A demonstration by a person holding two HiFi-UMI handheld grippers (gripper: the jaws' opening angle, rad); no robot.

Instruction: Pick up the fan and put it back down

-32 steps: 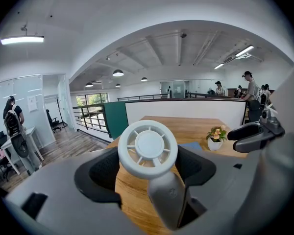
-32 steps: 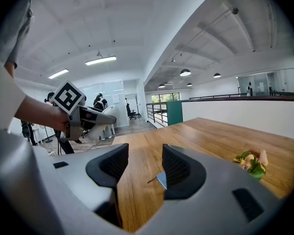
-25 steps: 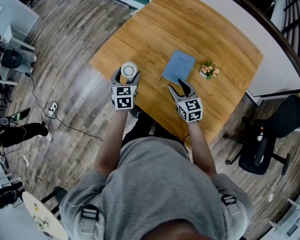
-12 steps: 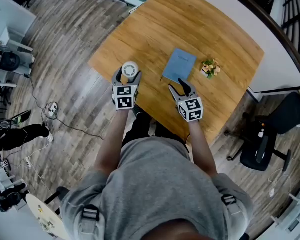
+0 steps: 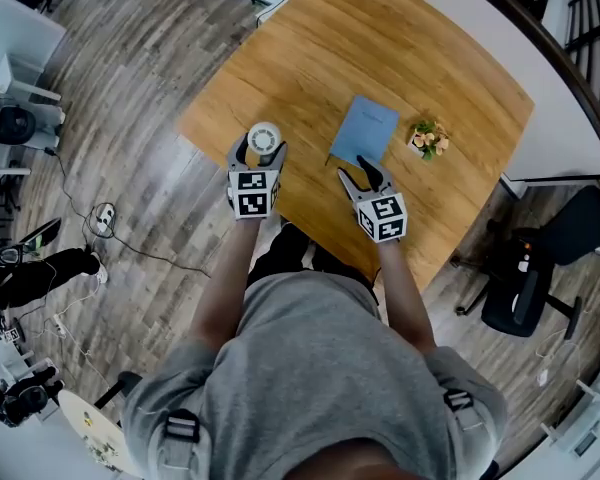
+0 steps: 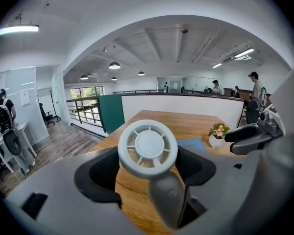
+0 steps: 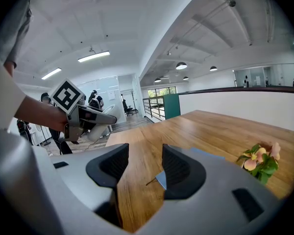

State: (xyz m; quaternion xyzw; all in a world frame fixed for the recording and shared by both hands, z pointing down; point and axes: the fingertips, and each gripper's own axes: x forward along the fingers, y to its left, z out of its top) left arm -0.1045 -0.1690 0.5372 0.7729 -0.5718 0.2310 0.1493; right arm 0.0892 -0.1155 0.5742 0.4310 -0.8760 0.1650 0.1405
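Observation:
A small white hand fan with a round grille head sits between the jaws of my left gripper, near the table's left corner. Both pads press on the sides of the fan's head, and its handle runs down towards the gripper body. My left gripper is shut on it. My right gripper hovers over the wooden table near the front edge. That gripper is open with nothing between its pads, just short of the blue booklet's corner.
A blue booklet lies in the middle of the table, with a small flower pot to its right. A black office chair stands off the table's right corner. Cables run over the wood floor at the left.
Both grippers have sunk a little and edged forward over the table. The fan has stayed in the left jaws and the right jaws have stayed open.

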